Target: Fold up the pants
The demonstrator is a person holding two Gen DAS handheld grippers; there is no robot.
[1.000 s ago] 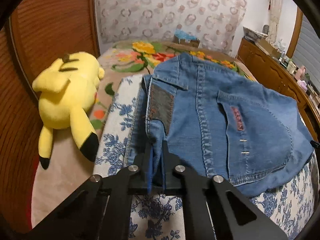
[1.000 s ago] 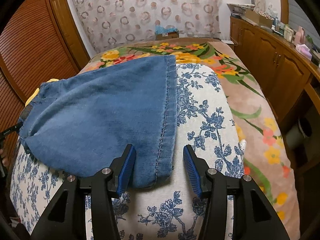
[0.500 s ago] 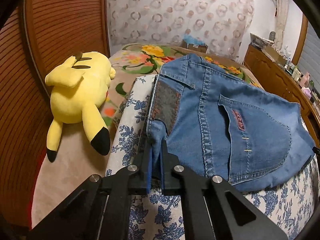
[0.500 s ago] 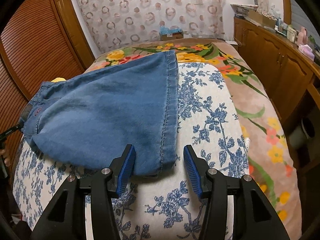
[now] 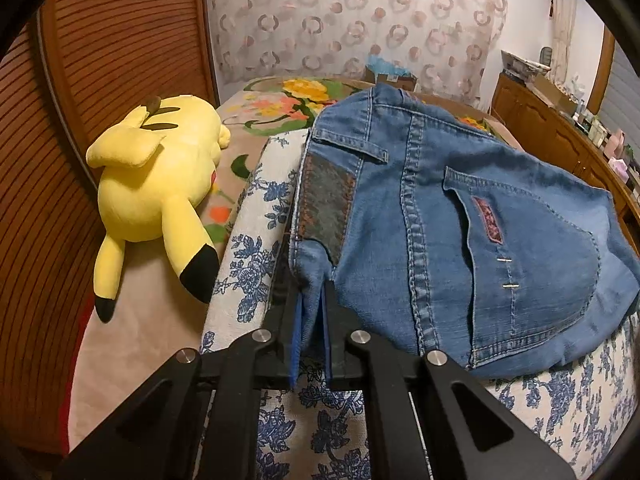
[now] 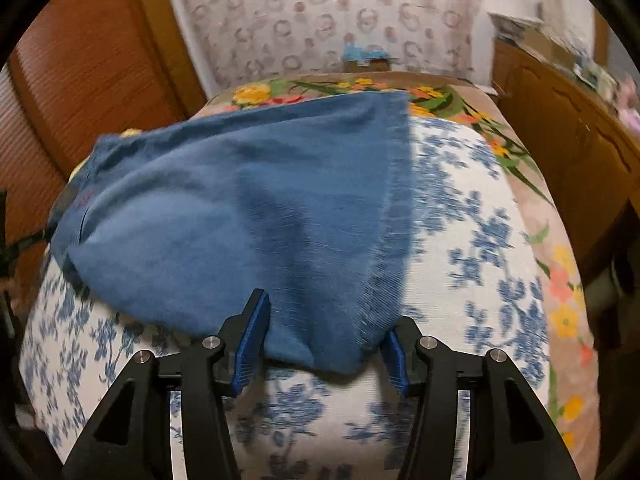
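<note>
Denim: pants (image 5: 460, 216) lie folded on the floral cushion (image 5: 256, 240), waistband left, hem right.
Left gripper (image 5: 311, 300): clamped on the waistband corner, as a second ago.
Right gripper (image 6: 324, 332): jaws apart, has advanced to straddle the hem corner; view blurred.
Meaning: grasp looks imminent, then the next fold.

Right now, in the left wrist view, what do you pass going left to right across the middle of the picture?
Wooden slatted door → yellow plush toy → blue-flowered white cover → dark waistband patch on the jeans → back pocket → wooden cabinet.
</note>
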